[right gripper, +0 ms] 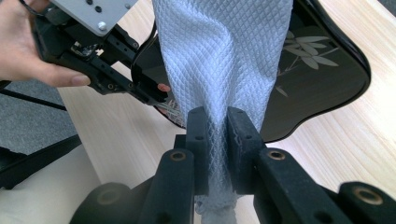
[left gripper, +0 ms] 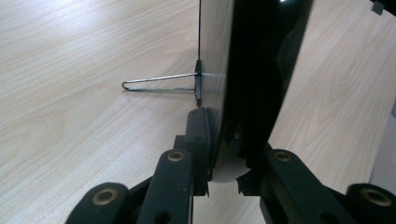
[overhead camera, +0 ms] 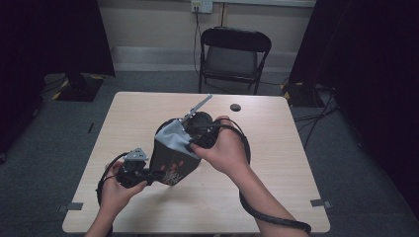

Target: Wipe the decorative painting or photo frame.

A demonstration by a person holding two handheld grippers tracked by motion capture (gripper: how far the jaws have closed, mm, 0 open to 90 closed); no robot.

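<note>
A glossy black tray (overhead camera: 170, 165) with a bamboo-leaf pattern stands tilted on its edge in the middle of the table. My left gripper (overhead camera: 156, 174) is shut on its lower left rim; in the left gripper view the jaws (left gripper: 229, 149) clamp the dark edge (left gripper: 252, 70), and a wire stand (left gripper: 159, 84) juts from its back. My right gripper (overhead camera: 188, 140) is shut on a pale blue waffle cloth (overhead camera: 174, 136), which drapes over the tray's upper edge. In the right gripper view the cloth (right gripper: 219, 56) hangs between the pads (right gripper: 198, 135) in front of the tray (right gripper: 322, 79) and the left gripper (right gripper: 140, 88).
The light wooden table (overhead camera: 281, 153) has a small black round disc (overhead camera: 235, 107) near its far edge. A black folding chair (overhead camera: 232, 54) stands behind the table. Dark curtains hang at both sides, and cables lie on the floor at the right.
</note>
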